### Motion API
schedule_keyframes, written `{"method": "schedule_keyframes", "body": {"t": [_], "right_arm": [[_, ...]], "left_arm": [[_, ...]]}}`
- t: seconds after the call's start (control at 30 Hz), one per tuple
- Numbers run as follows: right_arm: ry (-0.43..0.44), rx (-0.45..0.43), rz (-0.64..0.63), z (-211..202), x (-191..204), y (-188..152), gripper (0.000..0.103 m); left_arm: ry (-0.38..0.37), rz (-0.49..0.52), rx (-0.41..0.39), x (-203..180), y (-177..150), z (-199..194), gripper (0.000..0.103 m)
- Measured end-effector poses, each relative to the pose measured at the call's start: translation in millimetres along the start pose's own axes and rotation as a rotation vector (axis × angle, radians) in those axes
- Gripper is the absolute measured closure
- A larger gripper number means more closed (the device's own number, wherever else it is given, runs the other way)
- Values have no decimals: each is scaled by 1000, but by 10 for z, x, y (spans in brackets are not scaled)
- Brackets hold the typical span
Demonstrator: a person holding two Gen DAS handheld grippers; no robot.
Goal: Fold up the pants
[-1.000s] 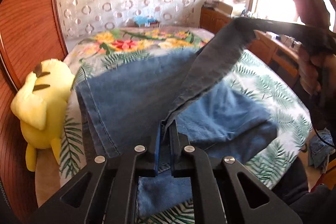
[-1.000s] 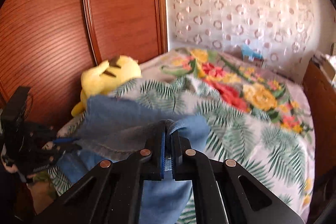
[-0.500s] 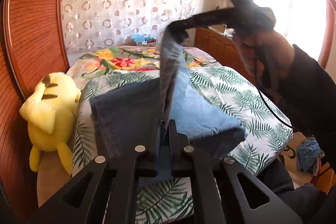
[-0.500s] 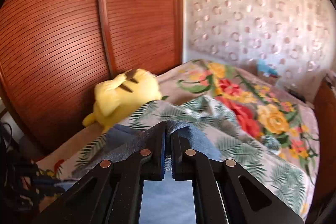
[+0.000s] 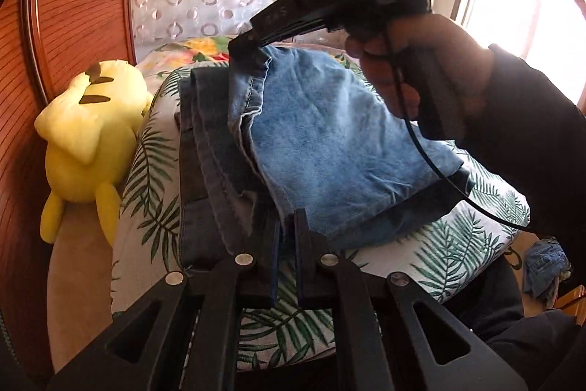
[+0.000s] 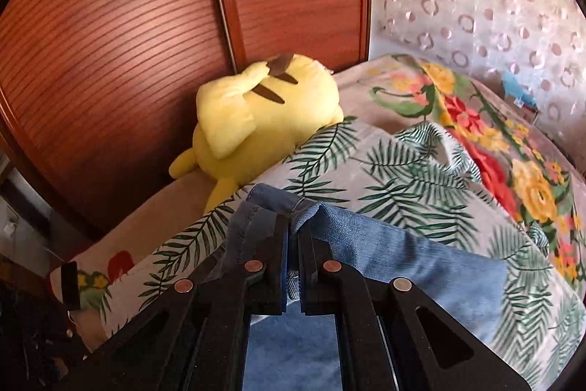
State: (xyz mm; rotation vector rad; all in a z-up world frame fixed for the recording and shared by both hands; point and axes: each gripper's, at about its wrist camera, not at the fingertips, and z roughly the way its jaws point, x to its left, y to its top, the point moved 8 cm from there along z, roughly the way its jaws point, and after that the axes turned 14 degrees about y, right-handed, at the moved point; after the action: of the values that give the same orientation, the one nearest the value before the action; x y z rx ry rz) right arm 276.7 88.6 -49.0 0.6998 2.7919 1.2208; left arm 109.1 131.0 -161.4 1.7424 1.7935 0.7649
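The jeans (image 5: 329, 149) lie folded in the middle of the frame on the bed (image 5: 457, 244) with the leaf-pattern cover. The left gripper (image 5: 287, 218) at the lower centre has its jaws clenched on the near edge of the jeans. The right gripper (image 6: 293, 226) also grips a corner of denim with its jaws closed. A yellow plush toy (image 5: 88, 134) lies at the left, beside the wooden wardrobe (image 6: 110, 24)

Strong daylight pours through the window (image 5: 527, 10), blown out to white, leaving the hand (image 5: 399, 68) before it in dark silhouette. The wardrobe (image 6: 146, 35) glows warm under soft light. Fisheye bending curves every edge; black vignette fills the corners. Slight softness throughout.
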Motion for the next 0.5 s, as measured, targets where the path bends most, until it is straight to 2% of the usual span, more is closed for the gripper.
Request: {"method": "schedule_keyframes", "body": {"t": [0.2,0.3,0.4,0.5], "right_arm": [[-23,-1,46,94,-32,96,96],[-15,-39,34,-29,78,93,87],[-16,-69,20,-189,107,63,68],[-21,-92,9,-348,110,7,63]], "left_arm": [[3,-1,9,7,-22,28,95],[8,1,12,1,-33,31,95],[15,1,16,15,-25,56,95],[20,5,12,15,-7,48,95]]}}
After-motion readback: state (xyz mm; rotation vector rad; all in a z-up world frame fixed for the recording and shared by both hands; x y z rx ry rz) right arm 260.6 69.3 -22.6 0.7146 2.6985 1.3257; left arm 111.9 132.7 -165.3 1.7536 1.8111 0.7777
